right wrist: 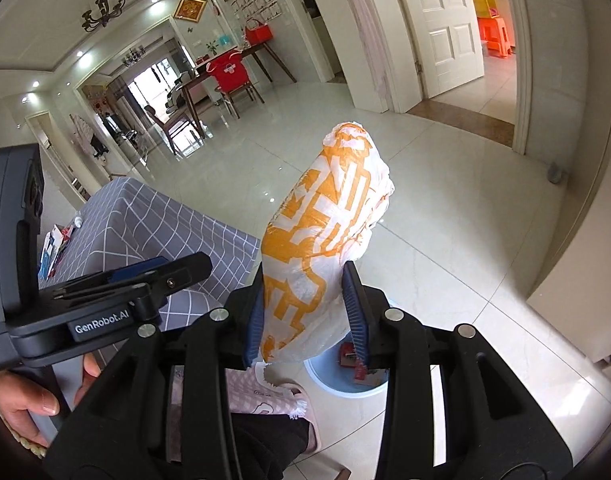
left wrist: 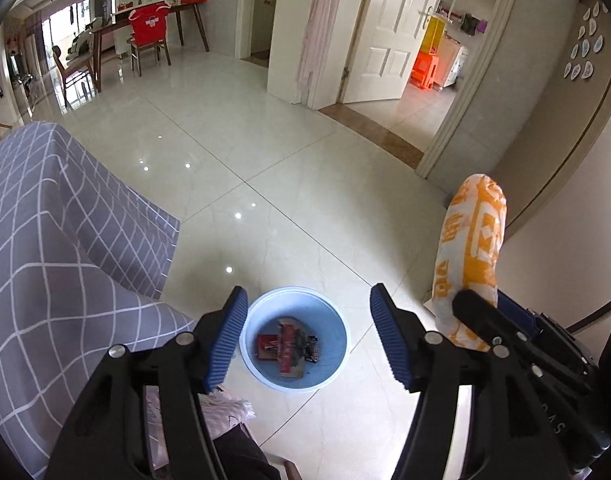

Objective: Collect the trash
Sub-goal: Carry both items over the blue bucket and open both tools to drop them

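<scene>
- Right gripper (right wrist: 305, 312): blue pads clamped on both sides of a wadded orange-and-white plastic bag (right wrist: 325, 240); the bag stands up and away from the jaws, tilted right.
- Left gripper (left wrist: 309, 336): jaws spread wide, nothing between the blue pads.
- Pale blue bin (left wrist: 261, 364) sits on the floor straight below the left gripper's gap; red packaging and dark scraps (left wrist: 289, 348) lie in its bottom.
- In the right wrist view the same bin shows just under the held bag, partly hidden by the right finger.
- In the left wrist view the bag appears to the right of the bin, above floor level, held by the other tool.
- Grey checked cloth (left wrist: 65, 240) covers a piece of furniture left of the bin.
- A hand (right wrist: 29, 400) grips the left tool's handle, near left.
- Glossy pale tile floor (left wrist: 285, 200); far off, a wooden table and a chair with a red cover (left wrist: 149, 28), a white door (left wrist: 385, 32) ajar at far right.
</scene>
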